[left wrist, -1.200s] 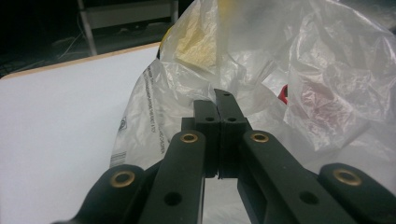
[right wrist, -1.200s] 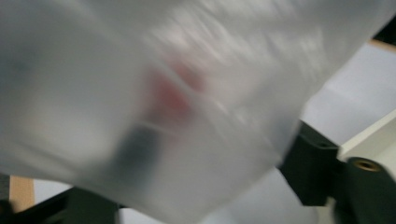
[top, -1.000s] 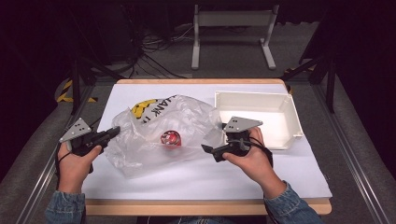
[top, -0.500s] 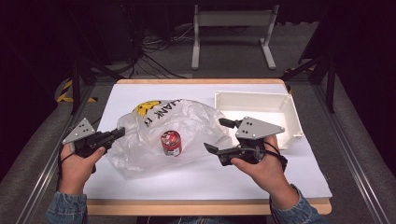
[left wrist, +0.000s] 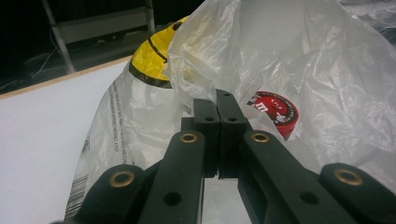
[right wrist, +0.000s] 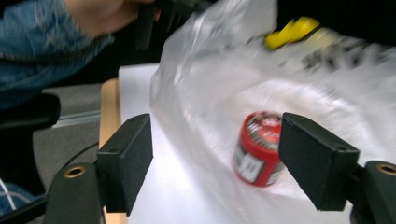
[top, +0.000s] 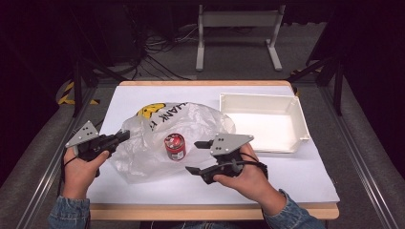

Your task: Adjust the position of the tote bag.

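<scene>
**Left clamped on the bag, right lining up on the red tin**

In the high view the left gripper [top: 119, 138] sat at the left middle of the frame, its fingers pressed fully together on the edge of the clear plastic bag [top: 191, 124]. The left gripper view confirmed it: the two black fingers [left wrist: 207, 122] met with a pinch of film between them, the bag billowing up behind. The red tin [top: 175, 146] stood upright near the centre of the frame on the white desk [top: 296, 176], under or inside the thin film; which layer covered it could not be told.

The right gripper [top: 197, 156] hovered just to the right of the tin, lower centre. Its fingers had just been closing but stood well apart, nothing between them. In the right gripper view the tin [right wrist: 258, 148] sat off toward the right finger [right wrist: 317, 158], not centred in the gap, and the picture was blurred.

The risks, as I judged them: fingers closing off-centre could knock the tin over and send it rolling. They could also catch loose film along with the tin, giving a slippery hold. If the left hand tugged, the bag might drag the tin away. The white tray [top: 298, 125], upper right, waited with nothing in it.
</scene>
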The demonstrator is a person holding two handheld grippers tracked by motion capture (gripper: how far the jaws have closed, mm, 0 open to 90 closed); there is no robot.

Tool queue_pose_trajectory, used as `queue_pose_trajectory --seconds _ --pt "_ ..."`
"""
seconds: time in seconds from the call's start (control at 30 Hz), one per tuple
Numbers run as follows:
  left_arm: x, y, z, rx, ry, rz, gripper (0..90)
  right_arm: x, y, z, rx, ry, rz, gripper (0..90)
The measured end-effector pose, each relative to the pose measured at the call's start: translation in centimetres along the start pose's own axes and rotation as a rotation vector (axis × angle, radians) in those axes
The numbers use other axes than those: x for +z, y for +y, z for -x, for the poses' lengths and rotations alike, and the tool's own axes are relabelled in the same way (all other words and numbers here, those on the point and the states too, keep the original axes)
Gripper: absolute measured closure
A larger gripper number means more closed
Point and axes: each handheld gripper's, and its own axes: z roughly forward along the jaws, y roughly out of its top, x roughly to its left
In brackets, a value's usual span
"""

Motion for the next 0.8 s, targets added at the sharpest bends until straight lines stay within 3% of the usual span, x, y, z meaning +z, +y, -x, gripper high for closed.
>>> queue_pose_trajectory --seconds 0.1,0.2,0.4,0.57,0.8 --pt "0.0 0.0 -0.1 0.003 -0.001 -0.002 89.1 1.9 -0.9 0.2 -0.014 0.030 -0.061 31.1" --pt "0.0 0.0 -0.1 0.005 -0.001 0.000 89.0 3.1 -1.6 0.6 -0.024 0.040 -0.124 43.1" --pt "0.1 0.0 0.0 0.001 -0.006 0.000 89.0 3.8 -2.3 1.0 -0.036 0.075 -0.220 88.7" --pt "0.1 0.0 0.0 0.006 -0.006 -0.002 89.1 3.6 -1.9 0.3 -0.036 0.130 -0.234 90.0" --pt "0.0 0.1 0.1 0.009 -0.004 0.005 89.1 3.2 -0.5 -2.5 -0.070 0.258 -0.219 90.0"
